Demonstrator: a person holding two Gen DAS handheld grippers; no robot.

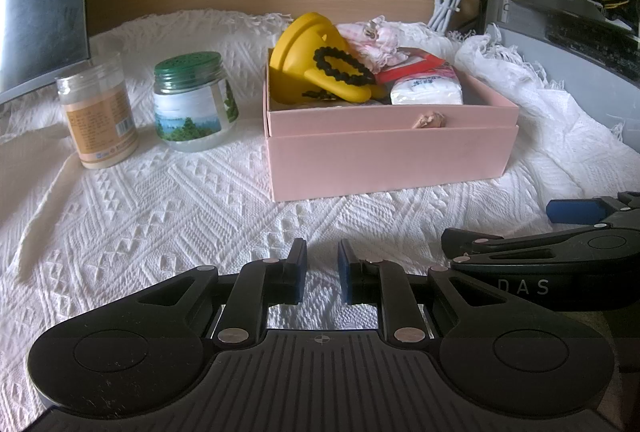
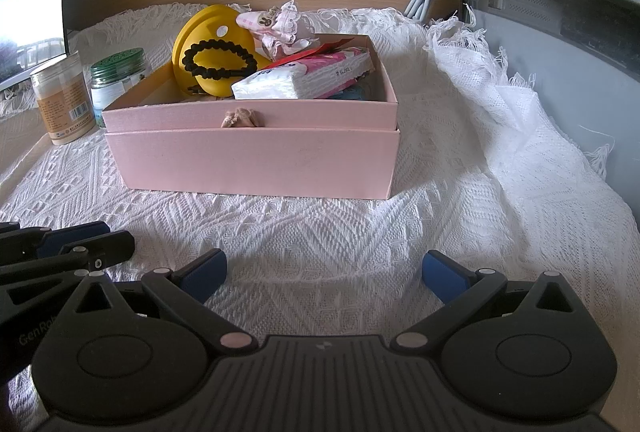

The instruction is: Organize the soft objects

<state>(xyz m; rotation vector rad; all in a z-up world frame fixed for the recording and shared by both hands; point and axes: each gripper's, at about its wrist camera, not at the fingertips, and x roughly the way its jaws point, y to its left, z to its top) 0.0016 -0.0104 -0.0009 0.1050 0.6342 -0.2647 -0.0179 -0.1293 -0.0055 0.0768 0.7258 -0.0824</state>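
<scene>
Left tongs (image 1: 322, 272) narrow and empty, right tongs (image 2: 325, 274) wide, right view alone looks down into pink box (image 2: 256, 160).

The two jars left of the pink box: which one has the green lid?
The squat jar with the forest-scene label, the one nearer the pink box. The taller tan-labelled jar farther left shows no green lid.
</scene>
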